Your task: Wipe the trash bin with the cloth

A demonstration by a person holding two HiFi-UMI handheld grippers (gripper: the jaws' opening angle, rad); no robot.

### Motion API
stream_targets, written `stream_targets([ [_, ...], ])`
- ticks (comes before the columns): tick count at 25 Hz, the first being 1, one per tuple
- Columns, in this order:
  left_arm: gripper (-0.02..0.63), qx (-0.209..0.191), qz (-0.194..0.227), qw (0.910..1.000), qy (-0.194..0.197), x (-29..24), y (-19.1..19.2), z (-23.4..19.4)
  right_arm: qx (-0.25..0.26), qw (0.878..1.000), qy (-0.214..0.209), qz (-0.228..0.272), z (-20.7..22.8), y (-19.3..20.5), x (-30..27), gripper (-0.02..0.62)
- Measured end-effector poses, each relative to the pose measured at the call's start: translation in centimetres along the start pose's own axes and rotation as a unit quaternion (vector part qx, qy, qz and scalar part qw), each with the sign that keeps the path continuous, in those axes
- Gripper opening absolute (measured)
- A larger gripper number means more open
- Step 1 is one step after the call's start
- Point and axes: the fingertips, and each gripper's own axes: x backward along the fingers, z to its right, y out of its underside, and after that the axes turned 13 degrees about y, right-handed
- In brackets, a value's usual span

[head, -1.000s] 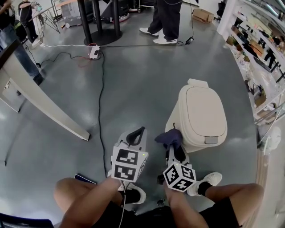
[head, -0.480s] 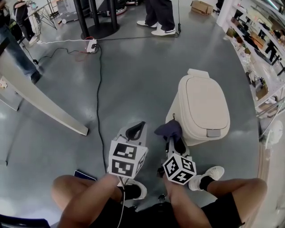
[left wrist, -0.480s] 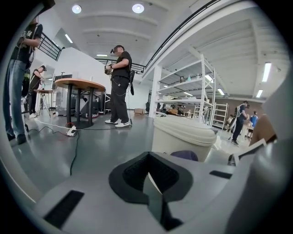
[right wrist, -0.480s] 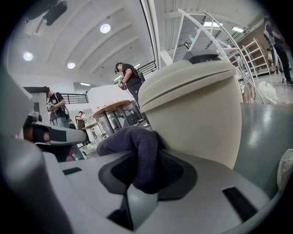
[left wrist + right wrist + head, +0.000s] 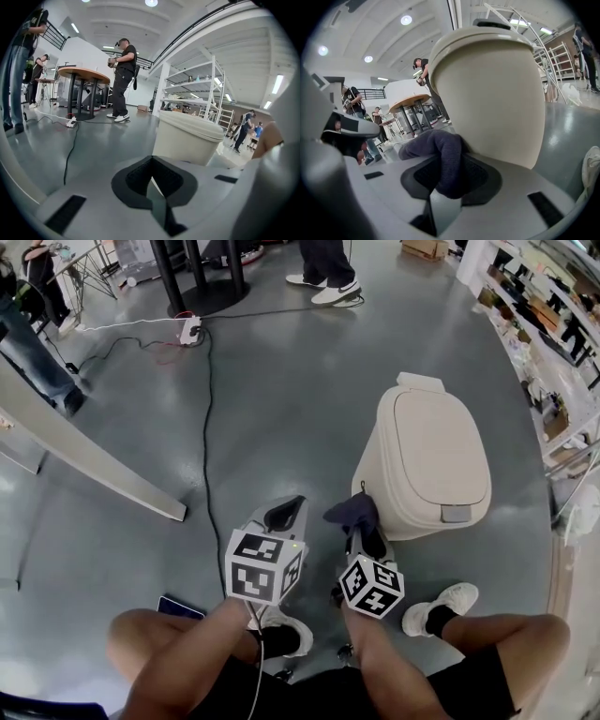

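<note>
Dark purple cloth [image 5: 440, 157] is clamped in the right gripper [image 5: 364, 538], bunched against the side wall of the beige trash bin [image 5: 431, 456] — pressed hard, the unbraced bin might be pushed away. The left gripper [image 5: 284, 514] is closed, empty, just beside.

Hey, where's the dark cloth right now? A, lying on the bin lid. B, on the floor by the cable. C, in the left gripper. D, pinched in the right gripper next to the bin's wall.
D: the right gripper is shut on the dark cloth beside the trash bin wall; the left gripper holds nothing.
</note>
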Motion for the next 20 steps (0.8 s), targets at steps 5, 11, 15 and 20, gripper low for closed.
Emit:
stream_targets([
  [5, 0.000, -0.007, -0.013, 0.9998, -0.011, -0.4, 1.0, -1.1, 0.003, 1.000, 0.009, -0.024, 0.8, 2.8, -1.2, 0.104],
  [11, 0.000, 0.001, -0.021, 0.9997, -0.007, -0.7, 1.8, -1.4, 0.005, 0.998, 0.021, -0.060, 1.7, 6.7, -2.8, 0.104],
  [15, 0.000, -0.006, -0.031, 0.9995, -0.004, -0.8, 2.5, -1.5, -0.010, 0.996, 0.031, -0.085, 2.4, 8.9, -3.6, 0.104],
  [20, 0.000, -0.004, -0.040, 0.9992, -0.007, -0.8, 3.4, -2.1, -0.056, 0.991, 0.032, -0.117, 3.0, 11.1, -4.6, 0.104],
])
